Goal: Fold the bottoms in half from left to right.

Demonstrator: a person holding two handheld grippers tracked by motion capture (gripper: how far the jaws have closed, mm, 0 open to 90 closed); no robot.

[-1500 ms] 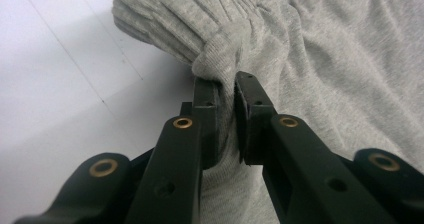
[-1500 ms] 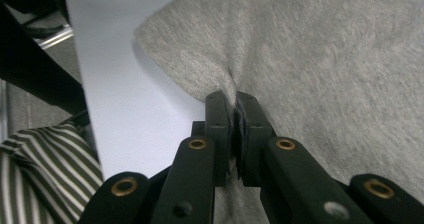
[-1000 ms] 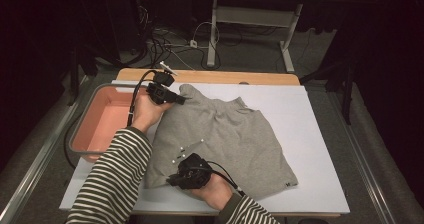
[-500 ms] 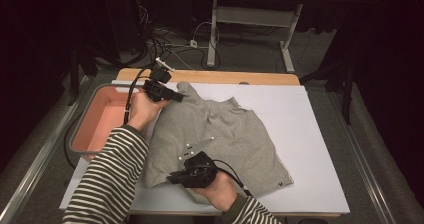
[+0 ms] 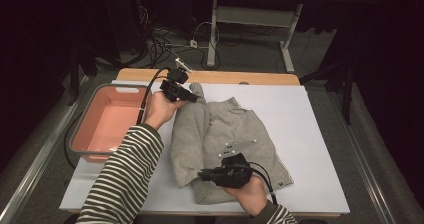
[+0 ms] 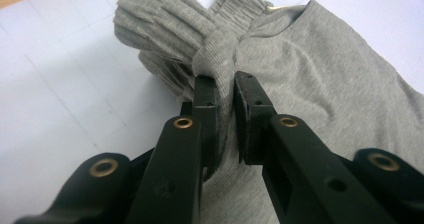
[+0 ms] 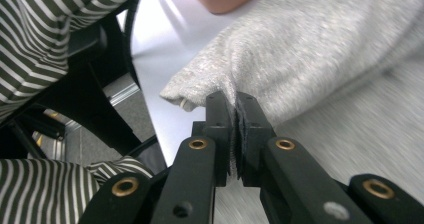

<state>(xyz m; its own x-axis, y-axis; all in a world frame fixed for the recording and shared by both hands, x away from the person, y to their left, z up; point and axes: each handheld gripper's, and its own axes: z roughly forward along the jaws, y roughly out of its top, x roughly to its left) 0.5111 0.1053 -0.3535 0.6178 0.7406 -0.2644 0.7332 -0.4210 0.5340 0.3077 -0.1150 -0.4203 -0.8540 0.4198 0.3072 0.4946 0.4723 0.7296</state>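
In the high view a grey sweater point(image 5: 225, 144) lies on the white table point(image 5: 310, 134), its left side folded over toward the middle. The left gripper point(image 5: 187, 95) pinches the top near the collar; the right gripper point(image 5: 205, 174) pinches the lower hem. The left gripper view reveals ribbed fabric bunched between narrow jaws. The right gripper view shows the hem's edge clamped tight. A pink tub point(image 5: 107, 121) sits just left of the table; cables point(image 5: 170, 39) trail across the dark floor behind

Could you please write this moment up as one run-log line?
work: folding grey sweatshirt | left gripper: shut on sleeve cuff | right gripper: shut on hem | pink tub: left of the sweatshirt
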